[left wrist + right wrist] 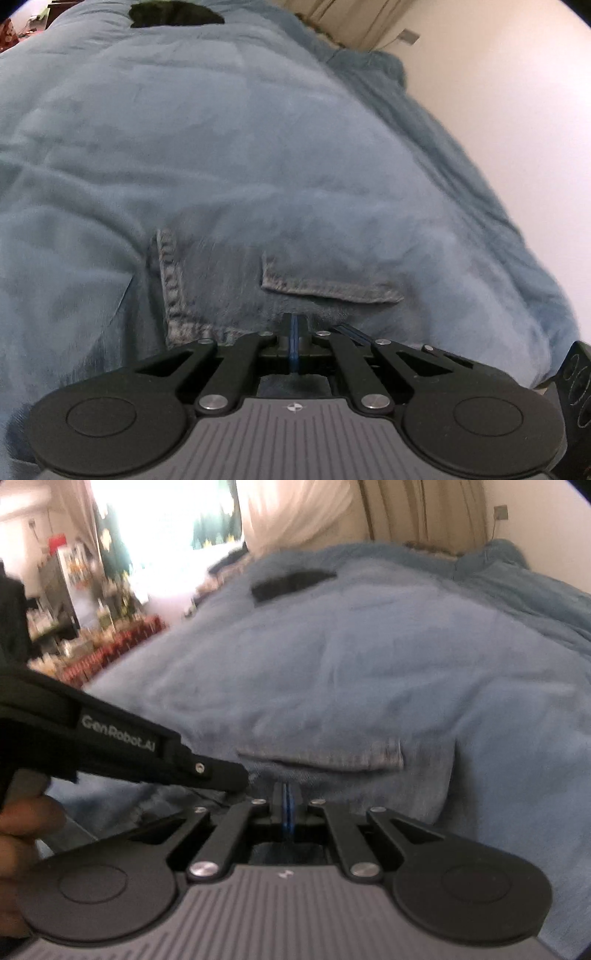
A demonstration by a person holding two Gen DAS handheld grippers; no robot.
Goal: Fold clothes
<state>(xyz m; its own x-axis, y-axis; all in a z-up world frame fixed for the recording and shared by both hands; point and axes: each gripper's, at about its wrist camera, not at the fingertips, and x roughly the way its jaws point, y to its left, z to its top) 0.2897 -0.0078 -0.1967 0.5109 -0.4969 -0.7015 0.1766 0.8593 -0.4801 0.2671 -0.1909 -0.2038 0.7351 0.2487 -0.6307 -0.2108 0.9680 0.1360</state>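
Both claws, left point(294, 325) and right point(286, 794), pressed fully closed side by side, each pinching the near edge of the denim garment point(221, 273) on the blue-blanketed bed point(258, 129).

Free room vs. obstacles. Blue blanket point(258, 147) ahead lies open, flat; only a dark cloth point(173, 14) sits at far end. Wall point(517, 110) bounds the right side. Denim garment point(332, 775) lies just in front of right gripper point(287, 797); left gripper point(221, 775) crowds in from its left, tips nearly touching.
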